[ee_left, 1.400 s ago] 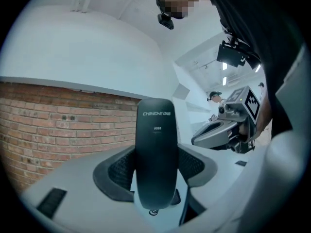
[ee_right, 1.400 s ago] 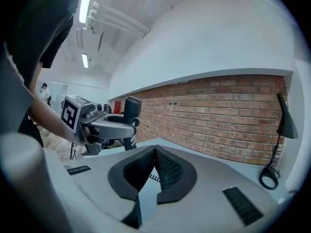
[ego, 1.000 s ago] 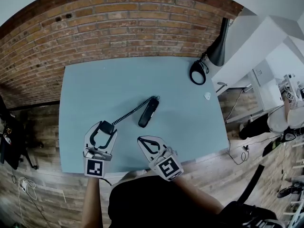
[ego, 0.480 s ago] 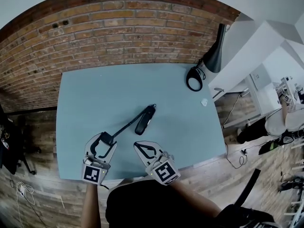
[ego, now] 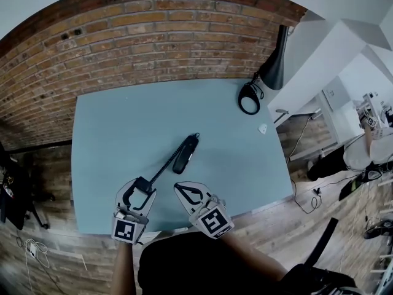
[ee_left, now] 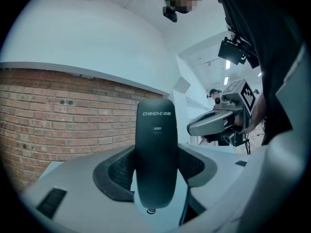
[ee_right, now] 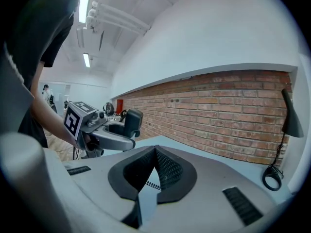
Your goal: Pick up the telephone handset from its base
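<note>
Clamped on the handset's [ee_left: 155, 149] lower half, the left gripper's [ego: 136, 188] jaws held it over the table's [ego: 104, 121] near edge, upright, with its long axis vertical, cord end down and logo end up. The right gripper [ego: 179, 187], just beside, was closed and empty. A higher lift could, I judged, tauten the coiled cord [ego: 164, 163] and drag the light base [ego: 186, 153], or twist the smooth handset between the pads.

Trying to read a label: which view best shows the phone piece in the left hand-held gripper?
The left gripper view: the phone piece stands upright between the jaws, print facing the camera. The head view shows it small and dark; the right gripper view shows only a dark side view.
</note>
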The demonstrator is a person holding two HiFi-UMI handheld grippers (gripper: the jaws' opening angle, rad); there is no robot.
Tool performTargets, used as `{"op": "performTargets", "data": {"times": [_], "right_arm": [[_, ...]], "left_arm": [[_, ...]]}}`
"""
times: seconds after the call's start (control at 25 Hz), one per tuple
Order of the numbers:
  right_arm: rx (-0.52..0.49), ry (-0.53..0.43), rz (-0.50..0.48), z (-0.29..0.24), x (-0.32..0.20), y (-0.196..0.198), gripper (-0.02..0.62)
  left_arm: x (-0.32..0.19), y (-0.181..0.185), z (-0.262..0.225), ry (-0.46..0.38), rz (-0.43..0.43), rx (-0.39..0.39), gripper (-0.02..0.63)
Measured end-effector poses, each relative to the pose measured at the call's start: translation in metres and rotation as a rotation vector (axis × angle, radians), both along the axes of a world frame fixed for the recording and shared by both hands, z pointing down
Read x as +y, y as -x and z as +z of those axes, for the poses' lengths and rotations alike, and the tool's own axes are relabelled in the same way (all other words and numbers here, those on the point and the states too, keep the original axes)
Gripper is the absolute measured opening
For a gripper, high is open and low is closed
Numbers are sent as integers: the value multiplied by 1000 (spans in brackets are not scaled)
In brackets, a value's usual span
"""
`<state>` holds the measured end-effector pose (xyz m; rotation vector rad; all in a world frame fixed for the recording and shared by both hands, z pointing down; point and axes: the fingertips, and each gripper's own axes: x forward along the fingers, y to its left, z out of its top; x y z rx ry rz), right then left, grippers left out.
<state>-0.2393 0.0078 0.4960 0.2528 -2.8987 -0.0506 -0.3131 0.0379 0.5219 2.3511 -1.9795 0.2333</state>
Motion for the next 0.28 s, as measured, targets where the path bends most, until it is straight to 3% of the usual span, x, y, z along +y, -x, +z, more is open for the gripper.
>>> {"op": "performTargets", "data": {"times": [0.28], "right_arm": [[8,-6,-3,4,0,0,11]], "left_arm": [[-1,-4,4,7,7,14,279]]}}
